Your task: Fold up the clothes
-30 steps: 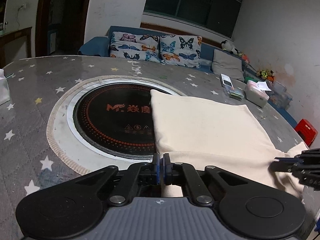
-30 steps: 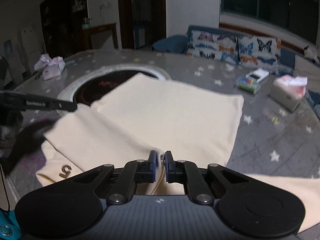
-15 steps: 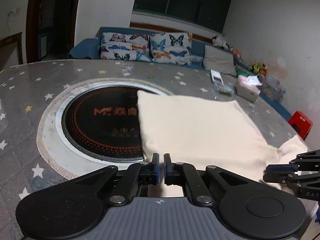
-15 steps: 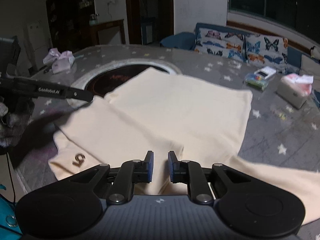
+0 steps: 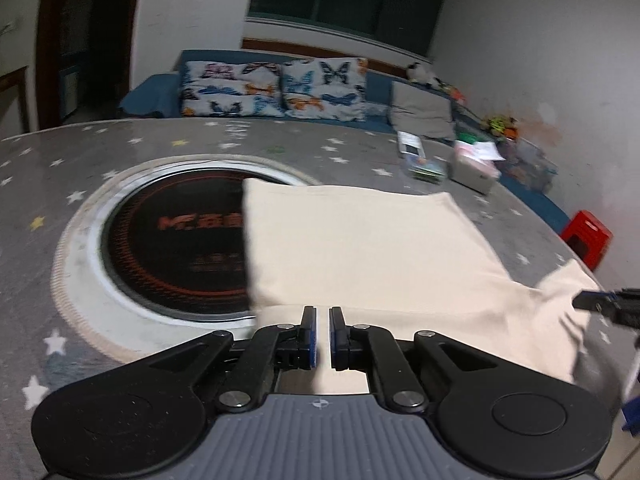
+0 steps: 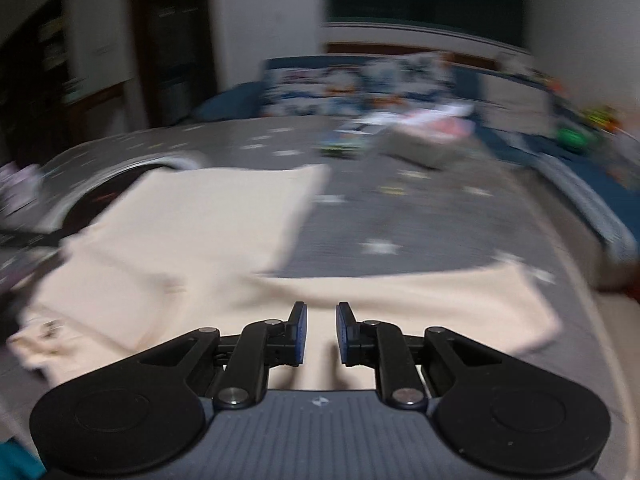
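Cream knit cloth, a long-sleeved top (image 5: 360,248) by the look of it, lies partly folded on the star-printed grey table cover (image 5: 120,144), its far-left corner overlapping the round black induction hob (image 5: 172,248) set into the table. It should handle as something light, soft and limp: it will sag and drape from any pinch, carry no shape of its own, and slide easily over the cover, so it is best taken at an edge, hem or cuff, not mid-panel.

In the right wrist view (badly smeared by motion) one sleeve (image 6: 460,304) stretches out to the right across the near table edge; its cuff end looks the sensible place to grasp for the next fold, I judge.

The left gripper (image 5: 322,334) sits over the near edge of the garment with a narrow gap between its blue pads, nothing clamped. The right gripper (image 6: 320,334) stands wider apart above the sleeve, also holding nothing.

Orange lettering on the hob begins "M", the rest half covered and unreadable. A small dark mark (image 6: 50,326) on the folded near-left part is too blurred to read.
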`<state>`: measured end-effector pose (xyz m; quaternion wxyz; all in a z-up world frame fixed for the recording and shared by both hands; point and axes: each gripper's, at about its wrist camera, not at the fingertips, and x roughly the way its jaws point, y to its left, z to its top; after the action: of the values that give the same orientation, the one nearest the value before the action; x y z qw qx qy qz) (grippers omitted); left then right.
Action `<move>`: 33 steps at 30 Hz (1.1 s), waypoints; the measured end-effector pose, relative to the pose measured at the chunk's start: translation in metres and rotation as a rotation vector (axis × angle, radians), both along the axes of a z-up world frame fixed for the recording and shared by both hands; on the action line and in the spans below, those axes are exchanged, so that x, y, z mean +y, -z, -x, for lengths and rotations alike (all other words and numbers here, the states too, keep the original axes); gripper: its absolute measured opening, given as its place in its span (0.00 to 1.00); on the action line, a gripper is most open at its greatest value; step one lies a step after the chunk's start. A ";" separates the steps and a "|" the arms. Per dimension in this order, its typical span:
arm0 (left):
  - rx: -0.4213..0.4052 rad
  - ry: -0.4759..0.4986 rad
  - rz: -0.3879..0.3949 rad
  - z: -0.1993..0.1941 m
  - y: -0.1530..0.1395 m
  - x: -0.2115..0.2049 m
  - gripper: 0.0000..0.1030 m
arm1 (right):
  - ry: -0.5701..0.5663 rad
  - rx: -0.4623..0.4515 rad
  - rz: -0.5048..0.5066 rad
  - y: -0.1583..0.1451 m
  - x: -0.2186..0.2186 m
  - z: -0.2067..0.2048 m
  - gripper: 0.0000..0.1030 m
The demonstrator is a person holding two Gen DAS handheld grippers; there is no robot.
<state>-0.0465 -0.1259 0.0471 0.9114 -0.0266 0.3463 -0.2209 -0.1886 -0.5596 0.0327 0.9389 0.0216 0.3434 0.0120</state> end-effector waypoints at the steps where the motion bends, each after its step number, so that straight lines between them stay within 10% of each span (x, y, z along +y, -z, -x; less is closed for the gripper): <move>1: -0.001 0.015 0.002 0.002 -0.001 -0.005 0.07 | 0.053 -0.002 -0.009 0.002 -0.013 0.000 0.15; 12: 0.005 0.157 -0.017 0.018 -0.003 -0.055 0.18 | 0.404 -0.020 -0.115 0.029 -0.108 -0.001 0.22; 26: 0.002 0.247 -0.047 0.031 -0.002 -0.088 0.29 | 0.446 -0.054 -0.105 0.036 -0.112 -0.007 0.22; 33: 0.002 0.281 -0.066 0.035 0.001 -0.102 0.33 | 0.427 -0.083 -0.120 0.027 -0.112 0.000 0.04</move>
<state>-0.0812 -0.2278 0.0461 0.8715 0.0520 0.3547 -0.3346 -0.1884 -0.6717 0.0060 0.9304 0.1492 0.2909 -0.1656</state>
